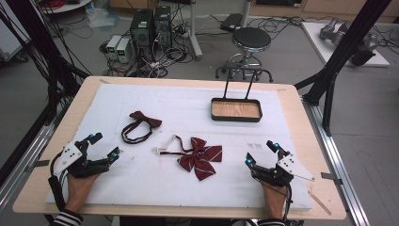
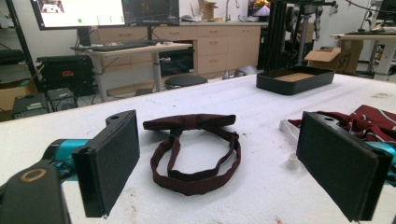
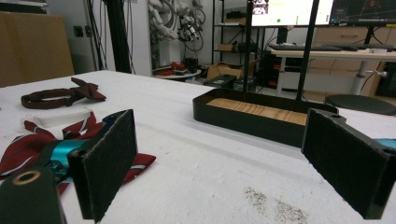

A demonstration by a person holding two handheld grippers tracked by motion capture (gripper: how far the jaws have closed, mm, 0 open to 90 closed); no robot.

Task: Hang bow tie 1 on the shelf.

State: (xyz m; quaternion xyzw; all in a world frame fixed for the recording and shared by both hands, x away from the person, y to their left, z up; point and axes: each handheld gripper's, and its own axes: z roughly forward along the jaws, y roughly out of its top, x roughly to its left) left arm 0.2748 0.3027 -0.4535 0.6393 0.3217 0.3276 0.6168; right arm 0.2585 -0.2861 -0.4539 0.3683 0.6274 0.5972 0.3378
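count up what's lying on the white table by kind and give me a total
Bow ties: 2, a plain dark maroon fabric bow tie and a red striped fabric bow tie
Trays: 1, a black rectangular tray with a wooden floor
Total: 3

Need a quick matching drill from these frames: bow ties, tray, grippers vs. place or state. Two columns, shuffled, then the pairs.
Things:
1. plain maroon bow tie
2. striped bow tie
3. tray
4. left gripper

Place or state:
A. black rim, wooden floor, far side of the table
B. jaws open, nothing between them
C. table centre, white strap attached
D. left of centre, strap in a closed loop

Pairs: 1-D, 2-C, 3-A, 4-B
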